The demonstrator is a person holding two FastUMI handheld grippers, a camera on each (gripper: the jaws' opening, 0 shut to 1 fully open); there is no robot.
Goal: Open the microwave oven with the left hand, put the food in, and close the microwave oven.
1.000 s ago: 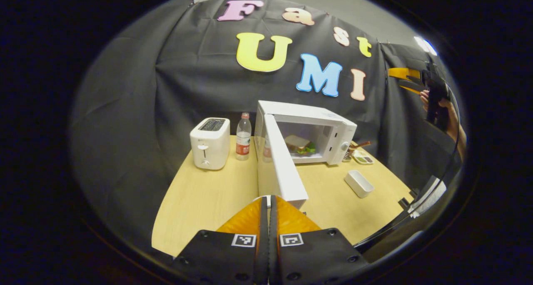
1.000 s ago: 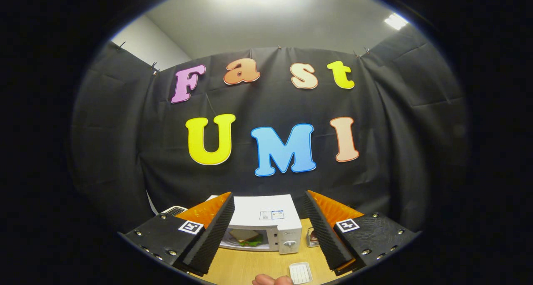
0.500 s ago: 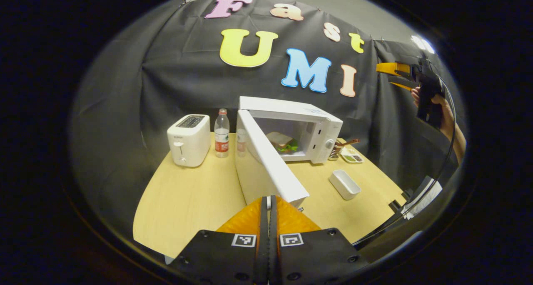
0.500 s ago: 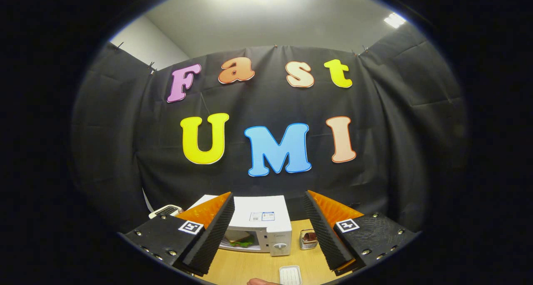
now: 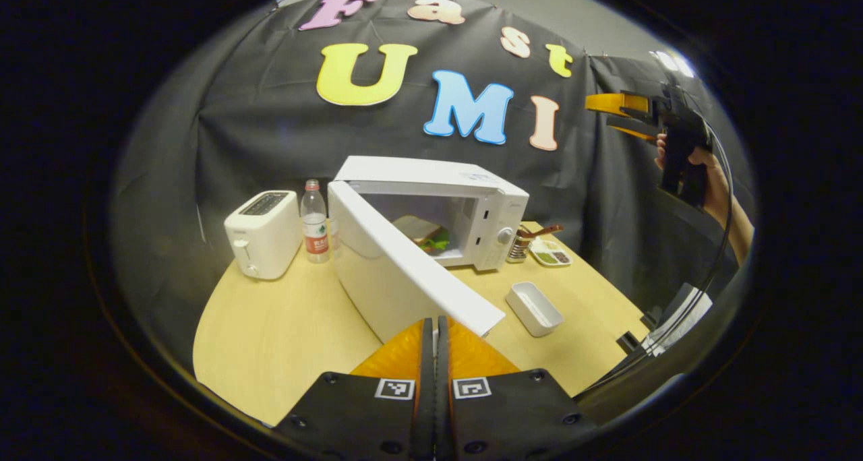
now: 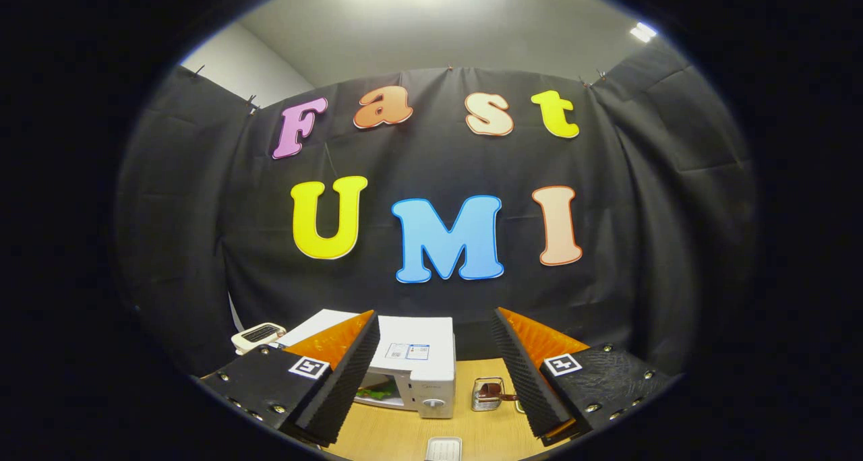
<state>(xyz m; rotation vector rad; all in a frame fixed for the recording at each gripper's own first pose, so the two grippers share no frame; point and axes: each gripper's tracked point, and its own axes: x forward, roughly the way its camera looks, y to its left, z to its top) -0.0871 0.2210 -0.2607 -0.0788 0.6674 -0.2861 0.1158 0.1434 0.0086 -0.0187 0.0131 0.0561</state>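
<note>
- Toaster point(image 5: 261, 233) and water bottle point(image 5: 314, 221) upright at the far left of the desk point(image 5: 270, 333), just beside the microwave oven point(image 5: 441, 205).
- Microwave oven standing at the far edge of the desk, near the middle; door point(image 5: 404, 269) partly open, swung out toward the near edge at a slant.
- Food, a sandwich point(image 5: 423, 234) with green leaves, lying inside the cavity, seen past the door's top edge.
- Left hand-held gripper point(image 5: 435, 333) pressed together with nothing between the fingers, tips right at the door's free end; contact likely, though hard to confirm.
- White empty tray point(image 5: 534, 307) on the desk right of the door, toward the near right edge; a small rack and a dish of bits near the far right corner, beside the oven's control side.
- Right hand-held gripper point(image 6: 435, 366) spread wide apart and empty, held high and well clear of the desk; also seen far right in the left gripper view, in a hand.
- Judged progress: opening done, food in; closing under way or about to start, with the push until the door seats flush left to do.
</note>
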